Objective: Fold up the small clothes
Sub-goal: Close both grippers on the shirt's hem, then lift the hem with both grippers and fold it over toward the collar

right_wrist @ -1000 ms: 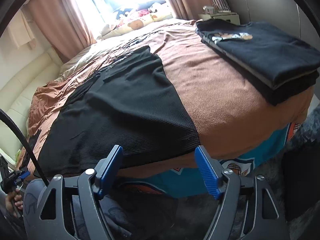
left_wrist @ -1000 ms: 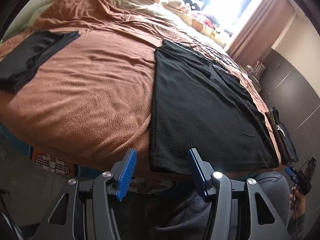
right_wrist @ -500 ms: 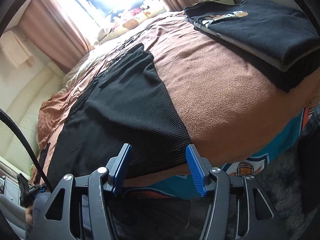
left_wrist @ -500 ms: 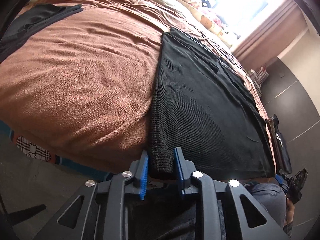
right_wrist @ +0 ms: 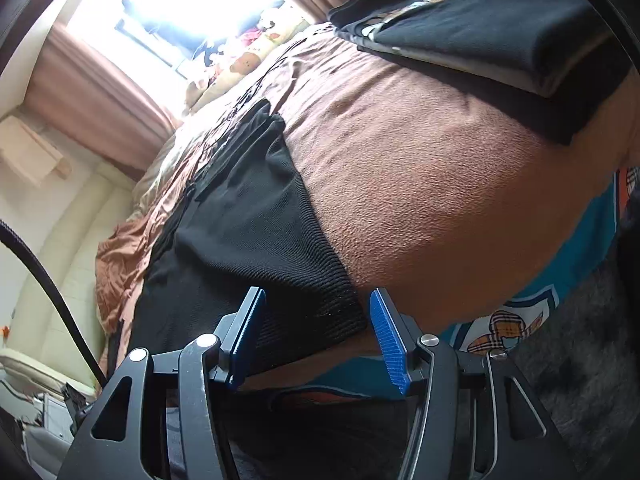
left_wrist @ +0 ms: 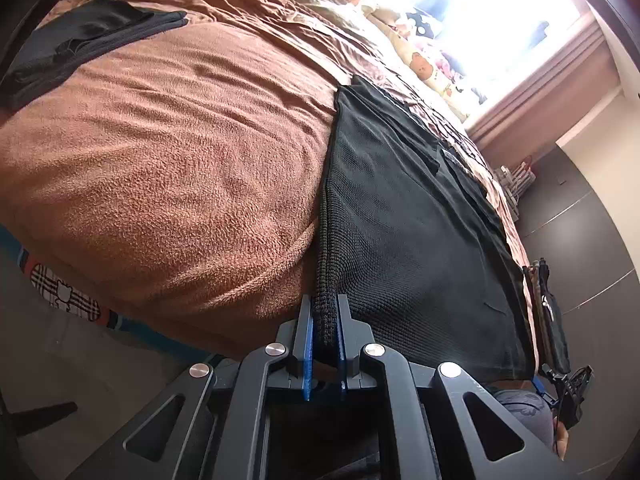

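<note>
A black knit garment (left_wrist: 400, 216) lies spread flat on a brown blanket (left_wrist: 180, 152) on the bed, its hem at the near edge. My left gripper (left_wrist: 324, 320) is shut on the garment's near left hem corner, which bunches between the blue pads. In the right wrist view the same garment (right_wrist: 248, 216) reaches the bed edge. My right gripper (right_wrist: 316, 320) is open, with the near right hem corner lying between its blue fingers (right_wrist: 386, 336), which do not pinch it.
A folded dark garment (left_wrist: 80, 40) lies at the far left of the bed. A stack of folded clothes (right_wrist: 500, 28) sits at the right. Pillows and soft toys (right_wrist: 244, 60) lie under the bright window. A dark cable (right_wrist: 48, 280) hangs at left.
My left gripper moved in to the hem corner and closed on it. My right gripper moved closer to the other corner and narrowed, still open.
</note>
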### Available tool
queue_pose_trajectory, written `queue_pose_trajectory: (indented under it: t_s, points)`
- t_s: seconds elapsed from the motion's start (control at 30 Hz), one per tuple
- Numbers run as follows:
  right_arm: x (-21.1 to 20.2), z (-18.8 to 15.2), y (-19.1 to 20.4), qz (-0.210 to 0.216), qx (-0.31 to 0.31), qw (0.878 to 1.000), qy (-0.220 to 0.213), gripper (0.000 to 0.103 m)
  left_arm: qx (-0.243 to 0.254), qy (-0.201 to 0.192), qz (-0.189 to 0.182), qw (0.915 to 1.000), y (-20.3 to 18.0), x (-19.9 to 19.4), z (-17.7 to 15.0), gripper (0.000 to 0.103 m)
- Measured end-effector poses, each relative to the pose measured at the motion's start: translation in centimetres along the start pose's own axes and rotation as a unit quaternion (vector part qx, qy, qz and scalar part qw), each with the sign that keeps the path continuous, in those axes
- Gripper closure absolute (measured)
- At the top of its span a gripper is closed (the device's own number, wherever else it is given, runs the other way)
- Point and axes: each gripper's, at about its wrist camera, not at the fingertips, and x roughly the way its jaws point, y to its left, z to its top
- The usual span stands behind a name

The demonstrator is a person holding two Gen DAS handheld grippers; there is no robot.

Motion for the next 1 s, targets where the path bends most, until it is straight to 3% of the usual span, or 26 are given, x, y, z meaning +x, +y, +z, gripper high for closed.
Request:
queue_pose_trajectory:
  t_s: [0.2,0.37,0.47,0.6,0.83,0.9,1.0]
  points:
    - [1.7,-0.2,-0.9,0.021,0.014,0.999,0.021,0.05,-0.006,-0.004,-0.001,1.0,0.0,-0.5,0.2,0.094]
    - [2.6,-0.8,-1.6,0.066,0.035,0.997,0.021,0.05,-0.002,-0.006,0.003,1.0,-0.2,-0.8,-0.1,0.094]
    - [2.3,-0.9,-2.3,0.117,0.058,0.991,0.013,0.073,-0.013,-0.007,-0.004,0.9999,0.2,-0.9,0.0,0.094]
    - [2.3,-0.6,-2.4,0.137,0.078,0.987,0.006,0.074,-0.01,-0.013,-0.008,0.9998,0.1,-1.3,0.3,0.094]
    - [3.7,-0.5,-0.7,0.096,0.06,0.993,0.009,0.075,-0.019,-0.022,-0.017,0.9994,0.4,-1.9,0.8,0.095]
    - [3.3,-0.7,-0.1,0.097,0.059,0.994,-0.002,0.099,-0.023,-0.022,-0.02,0.9993,0.6,-2.1,0.8,0.095]
    - [2.1,-0.7,-0.2,0.111,0.086,0.99,-0.019,0.102,-0.038,-0.031,-0.034,0.9982,1.3,-2.8,0.9,0.096]
